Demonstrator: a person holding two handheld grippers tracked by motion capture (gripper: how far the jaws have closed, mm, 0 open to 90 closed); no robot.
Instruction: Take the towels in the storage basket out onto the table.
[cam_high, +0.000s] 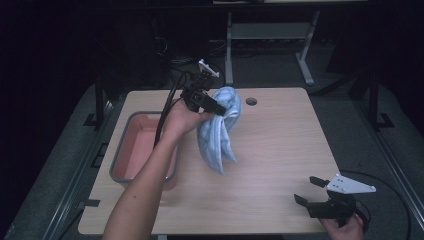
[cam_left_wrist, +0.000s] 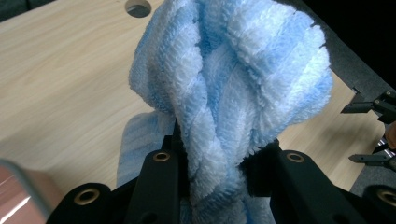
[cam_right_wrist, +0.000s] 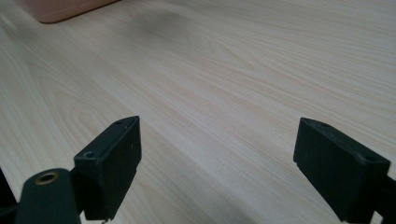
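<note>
A blue and white striped towel (cam_high: 220, 131) hangs in the air above the middle of the wooden table (cam_high: 280, 145). My left gripper (cam_high: 216, 107) is shut on its upper part, and the cloth drapes down to the tabletop. In the left gripper view the towel (cam_left_wrist: 229, 88) bunches thickly between the two black jaws. My right gripper (cam_high: 309, 190) rests low near the table's front right corner, open, with nothing between its fingertips (cam_right_wrist: 116, 163). It appears far off as the right gripper (cam_left_wrist: 373, 133) in the left gripper view.
A pink tub with a grey rim (cam_high: 131, 150) stands at the table's left side, under my left forearm. A round cable hole (cam_high: 251, 101) sits near the far edge. Dark floor and a metal table frame (cam_high: 270, 35) lie beyond.
</note>
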